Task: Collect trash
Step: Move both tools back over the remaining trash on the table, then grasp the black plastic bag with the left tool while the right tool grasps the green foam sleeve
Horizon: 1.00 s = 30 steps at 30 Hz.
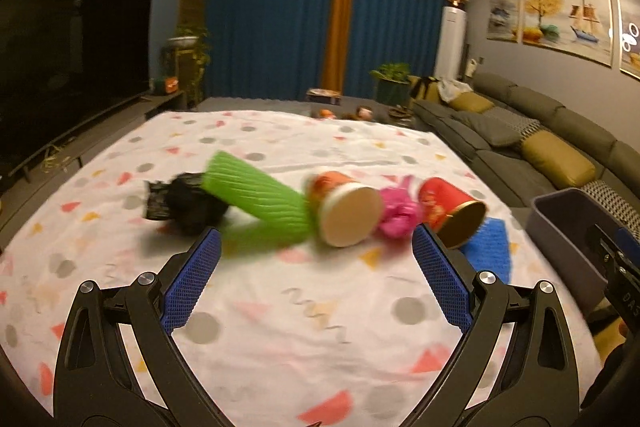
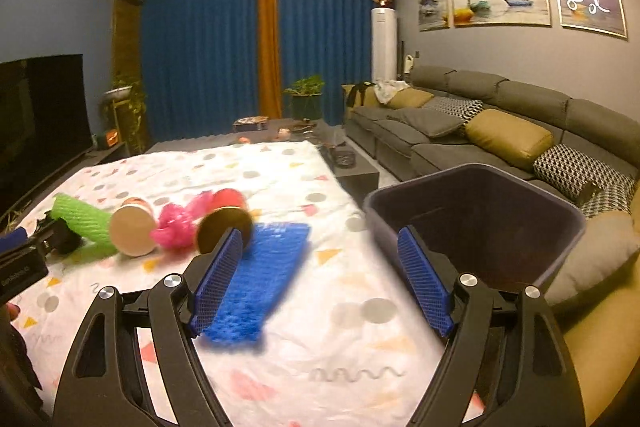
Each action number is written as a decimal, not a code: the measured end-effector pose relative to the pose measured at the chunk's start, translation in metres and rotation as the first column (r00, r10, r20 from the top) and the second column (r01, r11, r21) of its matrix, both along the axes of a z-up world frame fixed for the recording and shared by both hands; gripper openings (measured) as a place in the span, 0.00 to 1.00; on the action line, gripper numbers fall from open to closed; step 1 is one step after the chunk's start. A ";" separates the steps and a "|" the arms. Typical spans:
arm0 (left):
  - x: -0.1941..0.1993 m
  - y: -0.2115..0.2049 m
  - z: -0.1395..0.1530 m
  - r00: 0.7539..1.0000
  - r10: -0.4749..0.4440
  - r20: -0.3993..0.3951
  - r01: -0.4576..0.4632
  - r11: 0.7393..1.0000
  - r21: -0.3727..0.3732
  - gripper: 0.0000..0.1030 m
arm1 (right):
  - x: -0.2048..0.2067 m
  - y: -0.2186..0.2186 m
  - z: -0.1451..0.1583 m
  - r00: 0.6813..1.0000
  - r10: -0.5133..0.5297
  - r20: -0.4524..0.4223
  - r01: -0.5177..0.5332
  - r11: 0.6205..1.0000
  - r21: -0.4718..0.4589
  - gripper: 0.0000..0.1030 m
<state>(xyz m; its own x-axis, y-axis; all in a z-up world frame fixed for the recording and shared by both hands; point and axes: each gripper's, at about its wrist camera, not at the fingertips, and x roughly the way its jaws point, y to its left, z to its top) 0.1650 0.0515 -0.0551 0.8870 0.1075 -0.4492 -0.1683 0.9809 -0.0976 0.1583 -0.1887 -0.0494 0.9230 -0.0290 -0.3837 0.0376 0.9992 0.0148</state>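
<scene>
The near part of the patterned surface (image 1: 280, 327) lies bare, giving open room ahead of the left gripper (image 1: 316, 251), whose jaws stand wide with nothing between them. Farther on, a row of litter bars the way: black wrapper (image 1: 184, 203), green ribbed sleeve (image 1: 256, 195), paper cup (image 1: 344, 211), pink bag (image 1: 400, 211), red can (image 1: 452, 215), blue foam sheet (image 2: 260, 287). The grey bin (image 2: 476, 223) stands at the surface's right edge, its mouth open beyond the right gripper (image 2: 320, 267), also wide and empty.

Left gripper (image 1: 316, 251): black arms, blue textured pads, silver screws; right gripper (image 2: 320, 259) alike.
</scene>
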 end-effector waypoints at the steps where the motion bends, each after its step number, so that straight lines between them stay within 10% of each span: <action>1: -0.001 0.005 0.000 1.000 0.006 -0.001 -0.006 1.000 -0.003 0.92 | 0.003 0.006 -0.001 1.000 0.007 -0.003 -0.007 1.000 -0.003 0.76; 30: 0.045 0.154 -0.026 0.994 0.037 -0.103 -0.050 0.991 -0.125 0.86 | 0.046 0.127 -0.016 0.974 0.217 -0.060 -0.219 0.975 -0.025 0.76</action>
